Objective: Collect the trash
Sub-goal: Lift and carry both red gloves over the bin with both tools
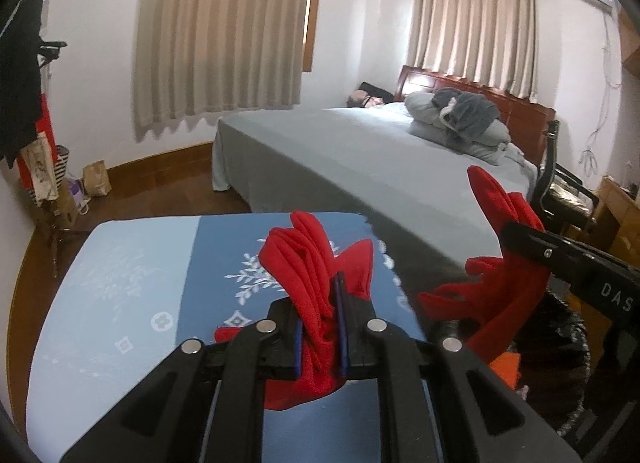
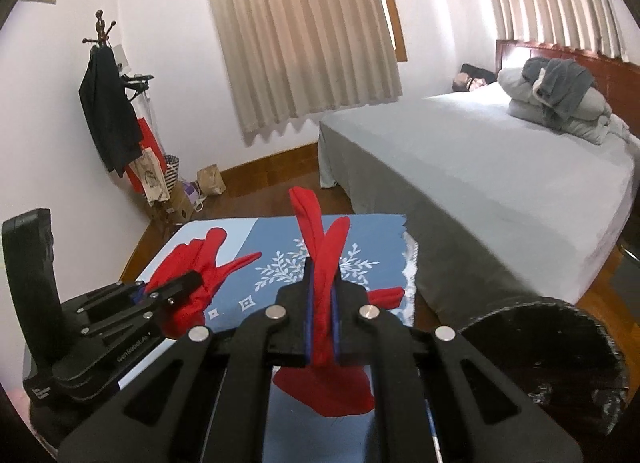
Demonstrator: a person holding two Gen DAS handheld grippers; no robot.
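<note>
A red bag is lifted above a table with a blue patterned cloth (image 1: 140, 283), and each gripper holds one bunched part of it. In the left wrist view my left gripper (image 1: 316, 303) is shut on a gathered red fold (image 1: 304, 255). At the right of that view my right gripper (image 1: 508, 231) pinches another red strip (image 1: 492, 191). In the right wrist view my right gripper (image 2: 322, 275) is shut on a twisted red strip (image 2: 308, 215), and my left gripper (image 2: 192, 283) clamps the red fold (image 2: 200, 255) at the left. The rest of the bag hangs below the jaws, mostly hidden.
A round black bin (image 2: 540, 343) stands low on the right, beside the table. A grey bed (image 1: 360, 151) with piled bedding fills the right side. A coat rack (image 2: 104, 103) with bags and a paper bag (image 2: 210, 179) stand by the far wall. A chair (image 1: 560, 191) sits past the bed.
</note>
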